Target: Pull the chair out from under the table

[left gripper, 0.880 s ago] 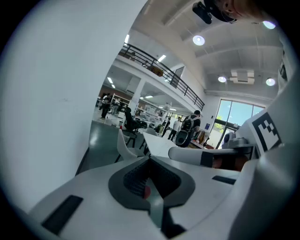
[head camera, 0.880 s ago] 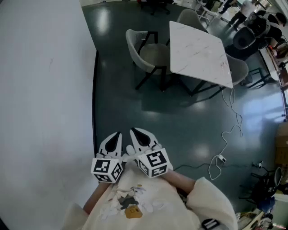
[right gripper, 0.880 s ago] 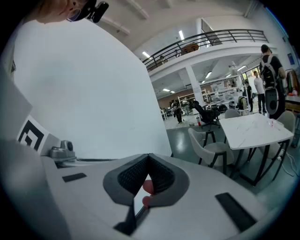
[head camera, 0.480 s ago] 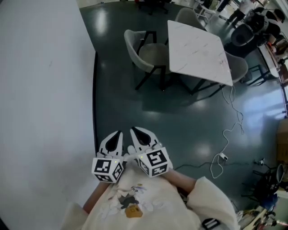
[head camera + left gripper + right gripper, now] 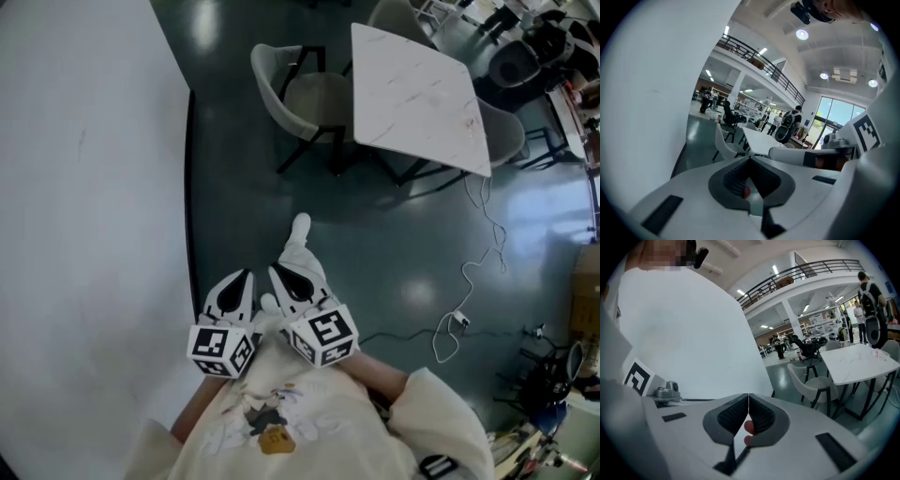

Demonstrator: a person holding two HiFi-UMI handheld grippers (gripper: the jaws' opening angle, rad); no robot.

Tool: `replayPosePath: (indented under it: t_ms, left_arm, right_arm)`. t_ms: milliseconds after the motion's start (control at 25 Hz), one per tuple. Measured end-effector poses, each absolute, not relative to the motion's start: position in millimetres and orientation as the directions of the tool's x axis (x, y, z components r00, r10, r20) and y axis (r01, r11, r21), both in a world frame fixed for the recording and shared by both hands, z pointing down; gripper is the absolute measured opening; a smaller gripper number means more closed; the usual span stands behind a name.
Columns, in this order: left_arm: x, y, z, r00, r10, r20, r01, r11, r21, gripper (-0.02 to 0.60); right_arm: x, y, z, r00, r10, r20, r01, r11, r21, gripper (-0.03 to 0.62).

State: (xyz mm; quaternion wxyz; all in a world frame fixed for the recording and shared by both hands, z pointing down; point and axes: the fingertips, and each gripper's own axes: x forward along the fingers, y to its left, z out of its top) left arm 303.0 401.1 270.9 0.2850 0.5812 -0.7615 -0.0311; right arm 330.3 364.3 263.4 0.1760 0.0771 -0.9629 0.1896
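Foot just appeared ahead of left gripper and right gripper, both closed, empty; chair still far ahead: approaching.

Dark teal glossy floor fills the centre and right of the head view, with light glare on it. Upper centre: white marble-top table on dark legs. Grey shell chair stands at its left edge, seat up against the tabletop. Second grey chair at the table's right side, third behind its top corner. White cable snakes from the table down to a plug block, right of centre. White shoe on the floor, centre.
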Motion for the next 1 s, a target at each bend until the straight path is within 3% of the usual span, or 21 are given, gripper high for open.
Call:
replayPosePath:
  t_ms: [320,680,1000]
  left_arm:
    - [209.1,272.4,276.5,-0.202,-0.859,0.470,-0.861,0.385,0.333,0.009]
    - [146.8,106.8,264.3,-0.162,-0.849,0.503,-0.881,0.354,0.313,0.009]
    - [96.2,37.0,279.7,-0.146,-0.827,0.543,-0.850,0.386,0.358,0.009]
  right_arm:
    - [243.7,225.5,270.3,-0.936,-0.030,0.350,-0.175,0.904,-0.391,0.009]
    - [181.7,46.4,267.3,-0.930,-0.067,0.360,-0.224,0.881,-0.416,0.009]
    - [146.2,-22.4,282.9,-0.914,-0.046,0.403,-0.232,0.875,-0.426,0.009]
